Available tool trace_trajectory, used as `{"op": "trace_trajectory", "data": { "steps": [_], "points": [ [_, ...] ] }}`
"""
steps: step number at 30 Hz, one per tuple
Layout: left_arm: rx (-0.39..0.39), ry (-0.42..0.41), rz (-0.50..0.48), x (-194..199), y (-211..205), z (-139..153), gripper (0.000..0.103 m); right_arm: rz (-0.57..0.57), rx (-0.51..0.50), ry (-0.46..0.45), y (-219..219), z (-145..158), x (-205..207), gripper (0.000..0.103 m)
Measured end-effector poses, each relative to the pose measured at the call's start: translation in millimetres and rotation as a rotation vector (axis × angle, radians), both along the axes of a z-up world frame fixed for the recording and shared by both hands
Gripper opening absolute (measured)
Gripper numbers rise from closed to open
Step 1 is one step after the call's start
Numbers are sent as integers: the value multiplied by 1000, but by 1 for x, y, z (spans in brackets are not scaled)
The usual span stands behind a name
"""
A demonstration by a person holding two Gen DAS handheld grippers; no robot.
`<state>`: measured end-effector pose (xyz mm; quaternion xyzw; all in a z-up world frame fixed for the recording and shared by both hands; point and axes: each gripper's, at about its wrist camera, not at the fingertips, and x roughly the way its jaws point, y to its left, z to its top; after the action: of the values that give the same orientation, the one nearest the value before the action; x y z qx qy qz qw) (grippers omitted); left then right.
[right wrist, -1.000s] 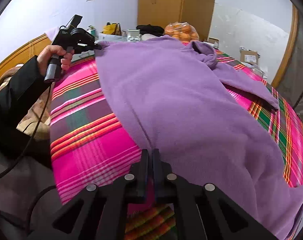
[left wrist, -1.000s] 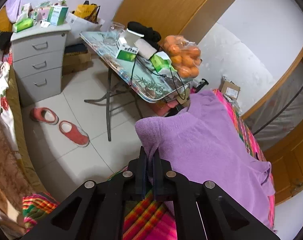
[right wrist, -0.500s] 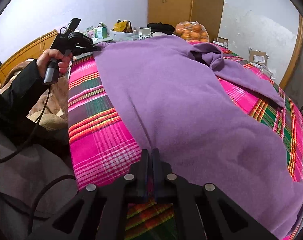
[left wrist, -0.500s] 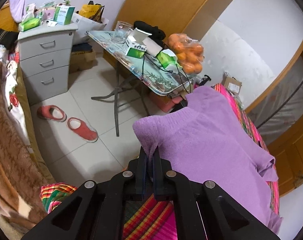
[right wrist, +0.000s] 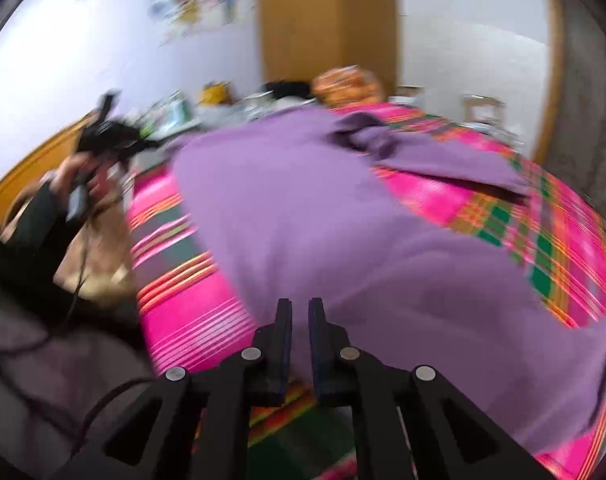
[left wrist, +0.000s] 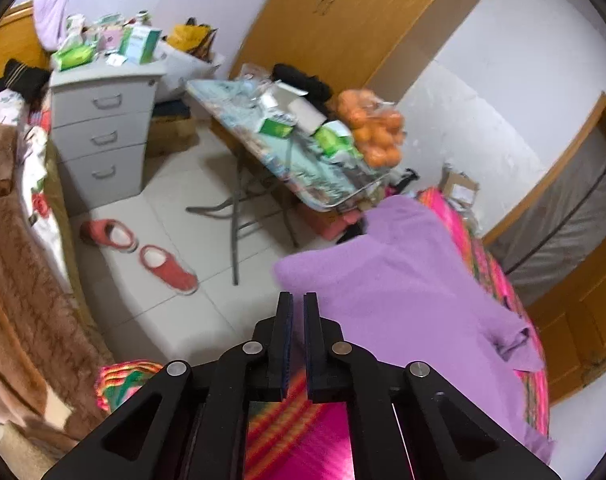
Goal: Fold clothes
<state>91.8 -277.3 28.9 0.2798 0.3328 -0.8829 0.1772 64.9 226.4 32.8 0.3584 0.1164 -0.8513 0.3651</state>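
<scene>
While the sweater (right wrist: 343, 216) lies on the bed (right wrist: 191, 304), right gripper (right wrist: 299, 312) has just been opening, nothing gripped; left gripper (left wrist: 298, 308) clenched empty.

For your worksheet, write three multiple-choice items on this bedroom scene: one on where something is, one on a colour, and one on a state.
1. Where does the bag of oranges sit?
A. on the folding table
B. on the floor
C. on the bed

2. What colour is the sweater lying on the bed?
A. white
B. purple
C. black

3. How are the drawers of the grey cabinet?
A. the top one is pulled out
B. all are taken out
C. all are pushed shut

Answers:
1 A, because the bag rests at the table's far end, above the floor.
2 B, because both views show it purple against the pink striped cover.
3 C, because all three fronts sit flush with the cabinet.
</scene>
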Motion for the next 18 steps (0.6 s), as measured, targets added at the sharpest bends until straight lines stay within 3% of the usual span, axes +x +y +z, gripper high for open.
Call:
{"op": "trace_trajectory", "data": {
  "steps": [3,8,13,17,18],
  "points": [
    [-32,8,-130,-19,36,7,4,-107,25,-35,10,-11,-13,9],
    [-77,-8,-378,-53,113,7,4,-169,54,-85,33,-23,-11,9],
    [-139,-37,-533,-74,168,4,5,-379,-2,-19,88,-5,-9,11],
    [-198,-65,-627,-88,208,0,5,-632,-71,34,139,7,-18,37],
    [-217,-69,-648,-89,216,-1,5,-697,-77,43,151,8,-22,38]
  ]
}}
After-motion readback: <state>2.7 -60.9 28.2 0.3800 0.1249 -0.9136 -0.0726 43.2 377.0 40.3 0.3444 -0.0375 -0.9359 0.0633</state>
